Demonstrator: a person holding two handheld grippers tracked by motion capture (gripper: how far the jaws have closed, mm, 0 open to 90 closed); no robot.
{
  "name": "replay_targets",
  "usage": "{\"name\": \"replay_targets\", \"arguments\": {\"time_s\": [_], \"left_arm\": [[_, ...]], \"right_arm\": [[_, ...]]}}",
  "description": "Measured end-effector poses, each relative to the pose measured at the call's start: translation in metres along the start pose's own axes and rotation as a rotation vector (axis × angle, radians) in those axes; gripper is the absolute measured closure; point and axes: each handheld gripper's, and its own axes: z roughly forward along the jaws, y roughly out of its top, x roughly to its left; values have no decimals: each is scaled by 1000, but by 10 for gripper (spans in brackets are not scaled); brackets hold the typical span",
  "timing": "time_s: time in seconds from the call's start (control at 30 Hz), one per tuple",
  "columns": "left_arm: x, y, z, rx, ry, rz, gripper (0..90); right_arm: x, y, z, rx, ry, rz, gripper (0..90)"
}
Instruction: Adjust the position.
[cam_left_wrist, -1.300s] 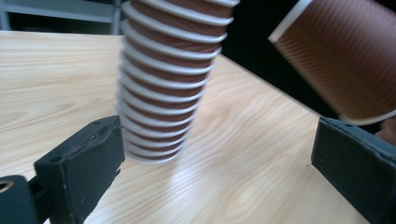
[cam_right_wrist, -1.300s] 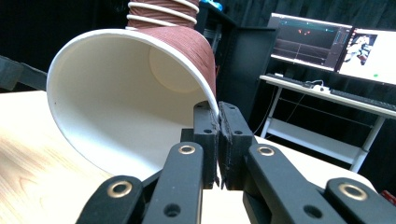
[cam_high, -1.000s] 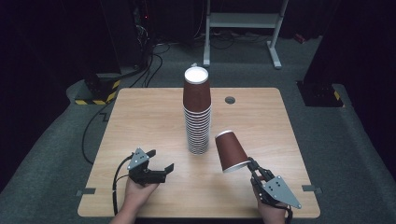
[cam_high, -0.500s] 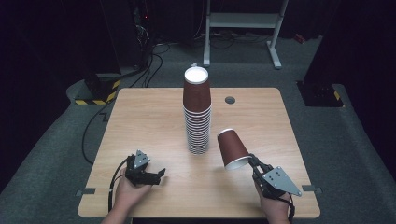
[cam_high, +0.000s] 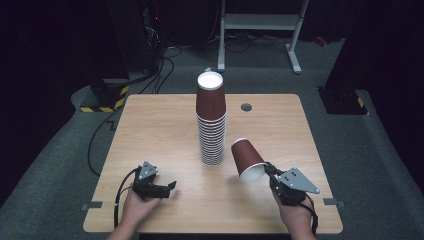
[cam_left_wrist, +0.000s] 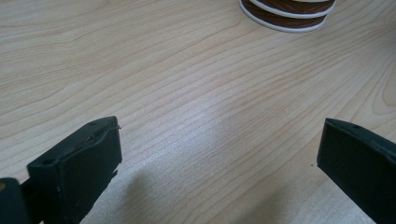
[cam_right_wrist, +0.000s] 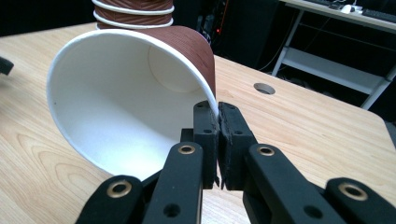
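Note:
A tall stack of brown paper cups (cam_high: 211, 125) stands upside down at the table's middle; its base shows in the left gripper view (cam_left_wrist: 287, 11) and its ribbed sides in the right gripper view (cam_right_wrist: 133, 11). My right gripper (cam_high: 267, 167) is shut on the rim of a single brown cup (cam_high: 246, 157), held tilted above the table to the right of the stack. In the right gripper view the jaws (cam_right_wrist: 218, 121) pinch the wall of that cup (cam_right_wrist: 130, 93), its white inside facing me. My left gripper (cam_high: 172, 186) rests low at the front left, open (cam_left_wrist: 219, 154); its jaws have just opened and eased in slightly, nothing between them.
The wooden table (cam_high: 160, 125) has a round cable hole (cam_high: 246, 107) behind the stack, which also appears as the hole (cam_right_wrist: 264, 88) in the right gripper view. Beyond the far edge stand a white metal frame (cam_high: 260, 22) and a yellow-black striped block (cam_high: 102, 102) with cables on the floor.
My right hand has shifted away from the front edge, lifting slightly with the cup. My left gripper has sunk a little toward the front left, and its jaws stand wider.

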Motion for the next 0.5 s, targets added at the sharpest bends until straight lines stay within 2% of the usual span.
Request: {"name": "replay_targets", "arguments": {"time_s": [0.17,0.37,0.5], "left_arm": [[0,0,0,-4,-4,-1,11],[1,-1,-1,-5,-19,-12,14],[0,-1,-1,0,-18,1,19]], "right_arm": [[0,2,3,48,5,1,863],[-2,6,5,99,36,4,863],[-5,10,5,123,55,12,863]]}}
